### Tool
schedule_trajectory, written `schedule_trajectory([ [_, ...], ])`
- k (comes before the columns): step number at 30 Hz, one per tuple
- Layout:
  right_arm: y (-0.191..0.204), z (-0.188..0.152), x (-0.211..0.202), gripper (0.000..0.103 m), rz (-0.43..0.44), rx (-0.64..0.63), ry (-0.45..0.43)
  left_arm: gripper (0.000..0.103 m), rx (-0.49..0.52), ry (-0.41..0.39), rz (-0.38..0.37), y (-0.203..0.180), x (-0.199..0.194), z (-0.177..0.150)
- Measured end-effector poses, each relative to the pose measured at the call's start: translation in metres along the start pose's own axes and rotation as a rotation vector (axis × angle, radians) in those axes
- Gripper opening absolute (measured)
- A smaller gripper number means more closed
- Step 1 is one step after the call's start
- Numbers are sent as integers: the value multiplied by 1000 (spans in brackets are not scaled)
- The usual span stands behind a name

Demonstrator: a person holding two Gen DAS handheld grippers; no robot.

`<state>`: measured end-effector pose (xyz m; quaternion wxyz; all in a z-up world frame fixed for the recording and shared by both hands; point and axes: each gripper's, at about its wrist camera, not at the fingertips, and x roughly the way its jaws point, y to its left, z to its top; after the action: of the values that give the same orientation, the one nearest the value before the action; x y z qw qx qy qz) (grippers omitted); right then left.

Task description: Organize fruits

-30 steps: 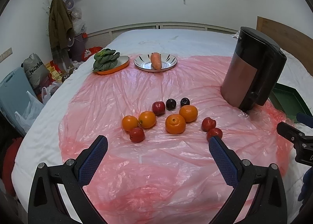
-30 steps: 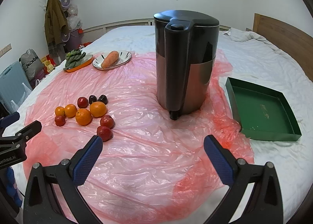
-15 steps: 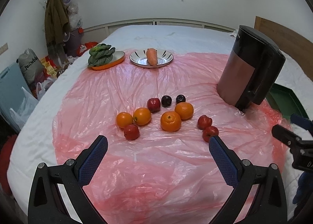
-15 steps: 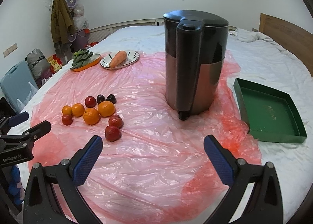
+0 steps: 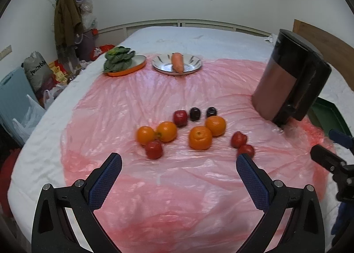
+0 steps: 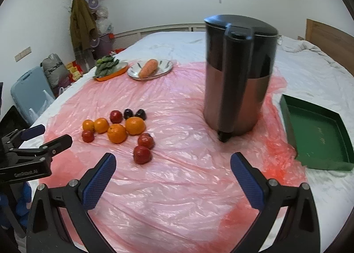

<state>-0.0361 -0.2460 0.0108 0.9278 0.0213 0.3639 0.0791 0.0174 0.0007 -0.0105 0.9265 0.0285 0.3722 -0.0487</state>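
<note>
Bare sheet [image 6: 177, 186] before fruit [image 6: 117, 133], kettle [image 6: 239, 76] right

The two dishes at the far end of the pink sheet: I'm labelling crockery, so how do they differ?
The orange dish is oval with an orange rim; the striped plate is round, white with dark stripes. The orange dish holds leafy greens; the striped plate holds a single carrot. The orange dish sits left of the striped plate, half off the pink sheet. Both are shallow, and each holds a vegetable, not fruit.
</note>
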Motion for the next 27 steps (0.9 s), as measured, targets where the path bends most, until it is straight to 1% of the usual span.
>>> schedule_trajectory([
  [3,6,2,8,103,42,-12,1,102,10,-4,74,11,1,-5],
  [5,11,4,17,103,70,-18,5,102,18,1,101,16,5,-9],
  [8,16,5,37,103,108,-29,41,101,15,8,106,24,16,-12],
  [11,23,4,61,103,151,-45,87,95,8,22,83,27,34,-10],
  [15,26,1,90,103,198,-19,153,79,-18,73,56,31,59,-2],
  [16,27,1,97,100,207,-10,176,78,-24,91,53,33,65,2],
  [17,27,0,102,94,213,-5,192,76,-28,105,52,34,70,3],
  [18,27,0,107,90,220,1,210,74,-33,120,49,35,74,3],
  [20,29,-1,115,88,221,10,240,69,-49,159,43,36,85,5],
  [21,28,-1,118,85,222,16,252,66,-56,174,40,36,89,5],
  [22,28,-1,122,81,223,25,268,65,-68,200,34,37,96,5],
  [23,27,-1,125,74,224,34,285,62,-76,216,31,37,101,4],
  [25,26,-1,130,72,222,51,317,61,-96,252,24,38,109,3],
  [27,24,-1,133,66,223,70,340,59,-105,271,21,38,113,3],
])
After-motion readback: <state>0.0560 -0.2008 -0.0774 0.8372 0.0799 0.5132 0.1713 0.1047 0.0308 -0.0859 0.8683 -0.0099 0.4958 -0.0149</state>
